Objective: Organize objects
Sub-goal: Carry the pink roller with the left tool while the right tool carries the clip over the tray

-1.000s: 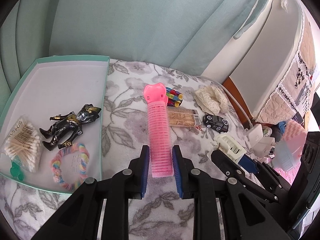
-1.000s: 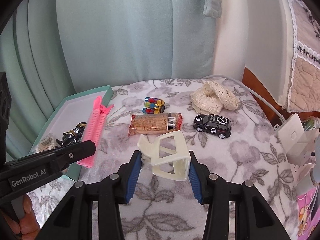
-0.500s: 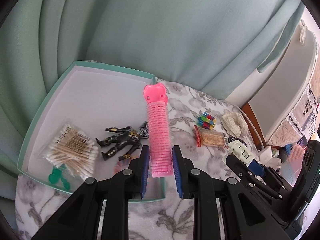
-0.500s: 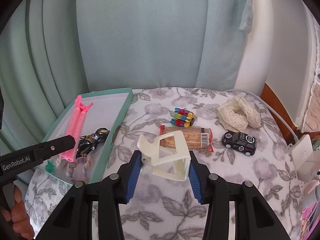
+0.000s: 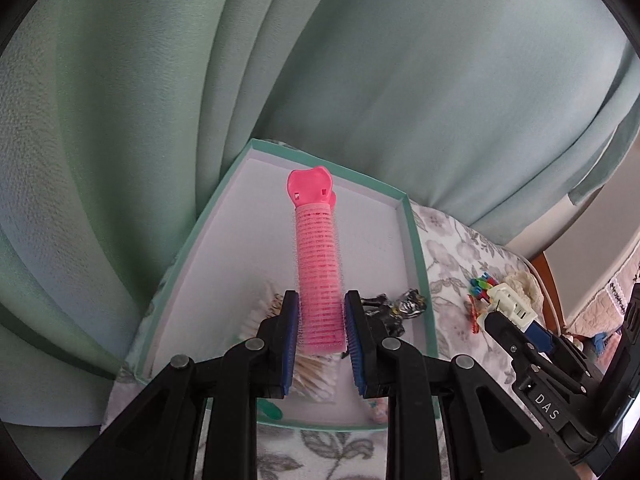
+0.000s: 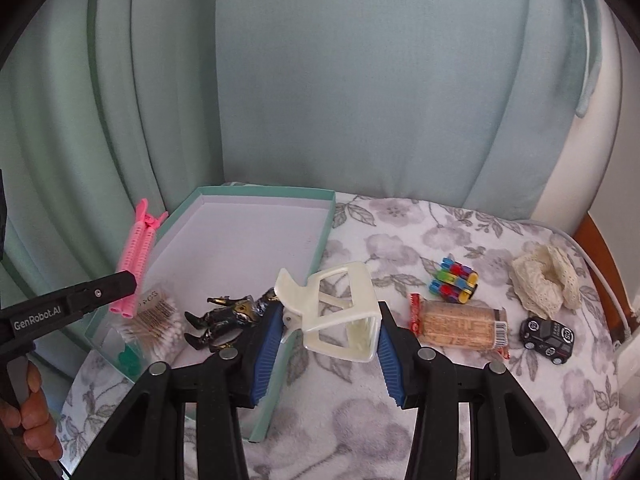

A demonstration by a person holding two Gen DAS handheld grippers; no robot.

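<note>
Left tongs (image 5: 321, 334) clamped on the lower end of a pink hair roller clip (image 5: 319, 268), blue pads pressed against its fuzzy barrel on both sides. The roller's long axis runs straight out ahead of the tongs, its flat pink clip head at the far tip, pointing away toward the green curtain (image 5: 200, 80). It hangs in the air above the teal-rimmed tray (image 5: 418, 264), over the white tray floor. Just below and behind the tongs sits a packet of cotton swabs (image 5: 312, 376), and off the right pad lies a black and gold action figure (image 5: 394, 310).

Right tongs (image 6: 326, 334) are closed on a cream claw hair clip (image 6: 340, 312), one blue pad on each side of its open frame; the clip's lever end tips up and to the left. The tongs hover at the tray's right rim, with the floral blanket (image 6: 400, 420) under them.

Right of those tongs on the blanket: a wrapped biscuit packet (image 6: 460, 322), a cluster of bright plastic pieces beyond it (image 6: 454, 280), a black toy car (image 6: 548, 338) and a cream lace scrunchie, or something like it (image 6: 546, 278). At the lower left edge a hand (image 6: 34, 420) grips the left tongs' handle.
</note>
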